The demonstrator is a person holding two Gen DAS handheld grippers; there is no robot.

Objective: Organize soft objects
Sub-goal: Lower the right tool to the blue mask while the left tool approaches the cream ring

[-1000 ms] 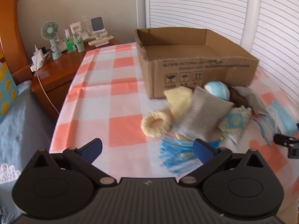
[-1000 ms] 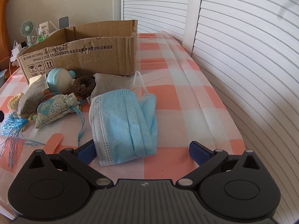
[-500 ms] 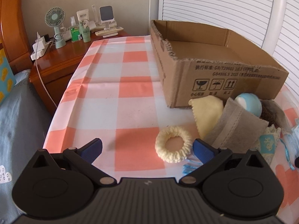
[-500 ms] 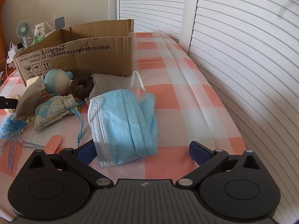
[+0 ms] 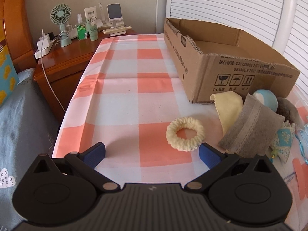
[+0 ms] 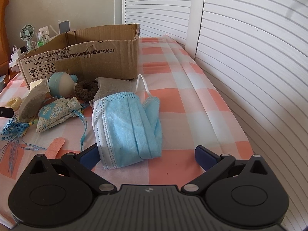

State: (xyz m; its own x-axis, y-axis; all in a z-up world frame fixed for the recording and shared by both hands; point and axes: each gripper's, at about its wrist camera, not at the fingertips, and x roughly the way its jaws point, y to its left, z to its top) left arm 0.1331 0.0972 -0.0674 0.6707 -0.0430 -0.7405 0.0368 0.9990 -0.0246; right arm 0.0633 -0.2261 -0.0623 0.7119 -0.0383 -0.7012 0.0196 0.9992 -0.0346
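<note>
My left gripper (image 5: pixel 152 154) is open and empty, low over the checked cloth; a cream scrunchie (image 5: pixel 185 136) lies just ahead of its right finger. Beside the scrunchie are a grey sachet (image 5: pixel 250 129), a yellow cloth (image 5: pixel 229 107) and a blue ball toy (image 5: pixel 266 98). My right gripper (image 6: pixel 147 155) is open and empty; a blue face mask (image 6: pixel 128 123) lies between its fingers, nearer the left one. Behind the mask are a patterned pouch (image 6: pixel 57 113), a brown scrunchie (image 6: pixel 86 89) and a blue tassel (image 6: pixel 13 130). An open cardboard box (image 5: pixel 231 65) stands behind the pile.
A wooden nightstand (image 5: pixel 63 57) with a fan, bottles and a power strip stands at the far left. White louvred doors (image 6: pixel 240 48) run along the right side. The cloth's edge drops off at the left (image 5: pixel 63 119) onto grey bedding.
My left gripper has swung left and back, so the scrunchie now sits by its right finger and the tassel has left its view. My right gripper has crept slightly towards the mask.
</note>
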